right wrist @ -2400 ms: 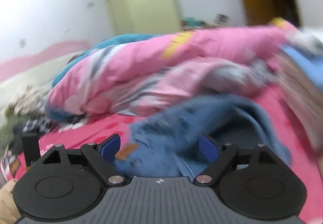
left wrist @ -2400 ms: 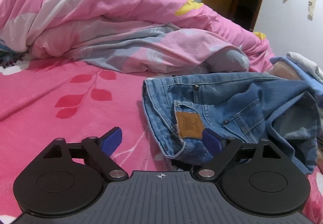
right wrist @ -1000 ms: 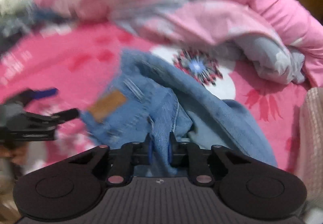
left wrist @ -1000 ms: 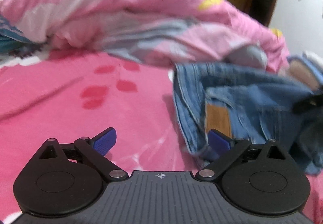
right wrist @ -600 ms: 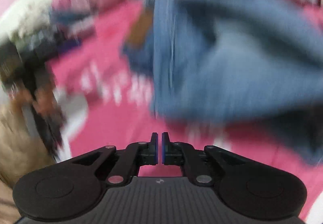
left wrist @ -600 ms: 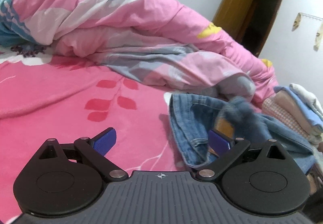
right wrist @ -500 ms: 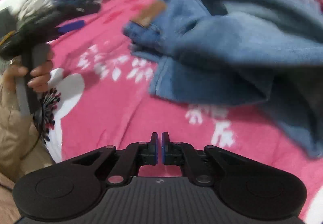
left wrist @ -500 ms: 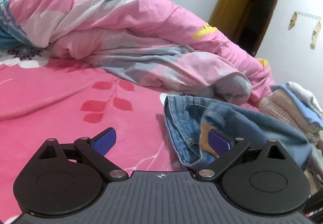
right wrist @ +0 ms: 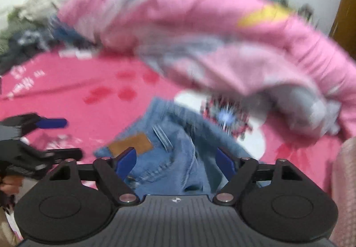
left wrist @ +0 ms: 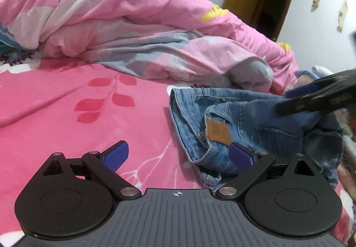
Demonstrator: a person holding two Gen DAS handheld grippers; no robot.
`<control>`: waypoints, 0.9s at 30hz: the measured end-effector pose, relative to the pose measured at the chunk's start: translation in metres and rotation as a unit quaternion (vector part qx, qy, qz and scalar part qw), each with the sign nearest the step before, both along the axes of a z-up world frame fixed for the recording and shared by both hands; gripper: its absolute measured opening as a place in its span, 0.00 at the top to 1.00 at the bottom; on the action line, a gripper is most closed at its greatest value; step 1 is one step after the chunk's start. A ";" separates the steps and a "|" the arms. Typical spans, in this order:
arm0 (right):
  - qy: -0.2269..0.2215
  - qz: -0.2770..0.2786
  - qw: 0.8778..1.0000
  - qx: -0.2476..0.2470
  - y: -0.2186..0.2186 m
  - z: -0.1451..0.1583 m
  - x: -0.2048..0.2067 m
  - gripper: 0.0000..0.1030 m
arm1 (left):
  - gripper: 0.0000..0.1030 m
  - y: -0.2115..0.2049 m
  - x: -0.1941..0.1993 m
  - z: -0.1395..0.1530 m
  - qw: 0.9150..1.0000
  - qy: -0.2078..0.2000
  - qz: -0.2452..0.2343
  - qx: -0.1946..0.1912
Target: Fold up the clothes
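Jeans (right wrist: 175, 158) between the right gripper's (right wrist: 174, 161) parted jaws

Bed (left wrist: 66, 95): covered in a bright pink sheet printed with red leaf sprigs, white twig lines and white patches bearing dark flower motifs. Lying directly on it: a bulky quilt (left wrist: 124, 20), pink with grey, white, teal and yellow patches, heaped along the far side and reaching to the right edge; jeans (left wrist: 244, 122), blue denim, crumpled, a tan leather patch facing up, set on the right half just in front of the quilt's grey end; a stack of folded clothes (left wrist: 311, 73), pale blue and white, at the far right edge, partly hidden; dark and pale garments (right wrist: 24, 31), blurred, at the far left corner.
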State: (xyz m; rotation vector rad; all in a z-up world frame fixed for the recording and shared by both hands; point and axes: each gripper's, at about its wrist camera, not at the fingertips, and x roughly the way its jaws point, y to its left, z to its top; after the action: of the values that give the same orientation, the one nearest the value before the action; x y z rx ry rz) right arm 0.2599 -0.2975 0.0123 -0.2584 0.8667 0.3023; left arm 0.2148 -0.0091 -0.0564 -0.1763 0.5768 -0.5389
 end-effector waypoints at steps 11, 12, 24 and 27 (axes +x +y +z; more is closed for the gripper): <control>-0.006 -0.048 0.988 0.146 -0.006 -0.001 -0.103 0.93 | 0.29 0.015 -0.022 0.023 0.990 -0.028 -0.091 -0.102; -0.005 -0.049 0.985 0.164 -0.006 -0.001 -0.121 0.93 | 0.29 0.017 -0.029 0.028 0.987 -0.036 -0.107 -0.111; -0.030 -0.072 0.963 0.258 0.011 -0.042 -0.208 0.93 | 0.22 0.018 -0.109 0.004 0.967 0.093 -0.144 -0.190; -0.042 -0.076 0.969 0.232 0.025 -0.058 -0.220 0.89 | 0.22 0.010 -0.109 -0.004 0.970 0.114 -0.118 -0.180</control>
State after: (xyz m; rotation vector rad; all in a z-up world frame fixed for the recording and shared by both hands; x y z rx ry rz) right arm 0.0401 -0.2722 -0.0455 0.2284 0.7047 0.3398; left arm 0.1059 0.0005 -0.0603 -0.5243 0.7264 -0.8610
